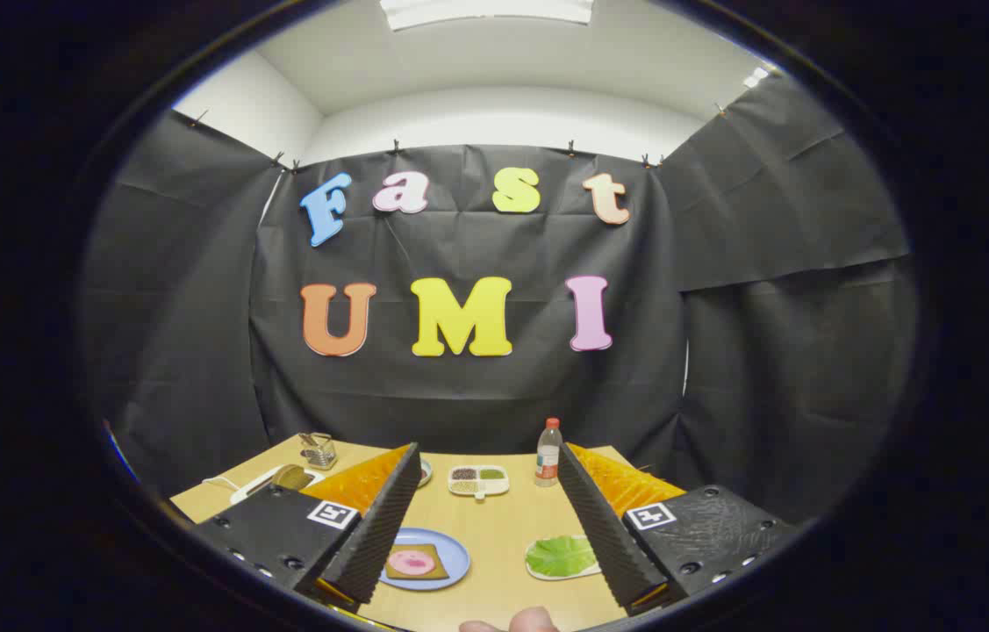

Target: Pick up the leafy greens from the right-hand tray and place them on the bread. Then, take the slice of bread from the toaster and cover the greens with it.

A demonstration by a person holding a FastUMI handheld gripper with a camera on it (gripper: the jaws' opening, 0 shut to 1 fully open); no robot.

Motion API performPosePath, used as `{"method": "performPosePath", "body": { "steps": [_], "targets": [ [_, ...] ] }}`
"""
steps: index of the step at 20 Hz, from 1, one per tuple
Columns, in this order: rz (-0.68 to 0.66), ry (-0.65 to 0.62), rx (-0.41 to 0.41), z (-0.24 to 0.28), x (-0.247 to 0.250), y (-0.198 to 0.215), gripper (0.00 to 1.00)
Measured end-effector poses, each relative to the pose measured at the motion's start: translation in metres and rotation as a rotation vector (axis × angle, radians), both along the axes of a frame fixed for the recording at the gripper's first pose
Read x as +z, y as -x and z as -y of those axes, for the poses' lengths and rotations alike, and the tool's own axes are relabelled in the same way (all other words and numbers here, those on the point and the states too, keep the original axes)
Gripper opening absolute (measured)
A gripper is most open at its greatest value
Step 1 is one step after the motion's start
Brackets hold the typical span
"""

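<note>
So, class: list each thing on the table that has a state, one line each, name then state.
gripper: fingers open, holding nothing, above the table.
leafy greens: lying on the white tray, untouched.
bread: on the blue plate, pink slice on top, no greens.
bottle: upright, capped.
toaster: slice lodged in it.

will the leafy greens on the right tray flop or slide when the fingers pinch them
The leafy greens look thin and flat on their white tray, so they would probably droop at the edges when lifted. They also look light, so a push might slide them rather than let the fingers get under. The gripper is open, with the greens beside its right finger.
</note>
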State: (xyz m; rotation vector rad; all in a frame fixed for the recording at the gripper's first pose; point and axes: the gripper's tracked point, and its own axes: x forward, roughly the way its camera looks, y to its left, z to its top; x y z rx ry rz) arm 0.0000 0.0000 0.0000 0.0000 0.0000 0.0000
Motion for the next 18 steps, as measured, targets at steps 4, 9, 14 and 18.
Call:
{"method": "performPosePath", "body": {
  "steps": [4, 9, 14, 18],
  "targets": [
    [-0.004, -0.003, -0.007, -0.0037, -0.0021, 0.002, 0.95],
    [-0.007, -0.009, -0.019, -0.0045, -0.0008, -0.0017, 0.95],
    [-0.015, -0.015, -0.012, -0.0086, -0.0039, -0.0042, 0.95],
    [-0.024, -0.012, -0.02, -0.0027, -0.0057, -0.0036, 0.95]
  ]
}}
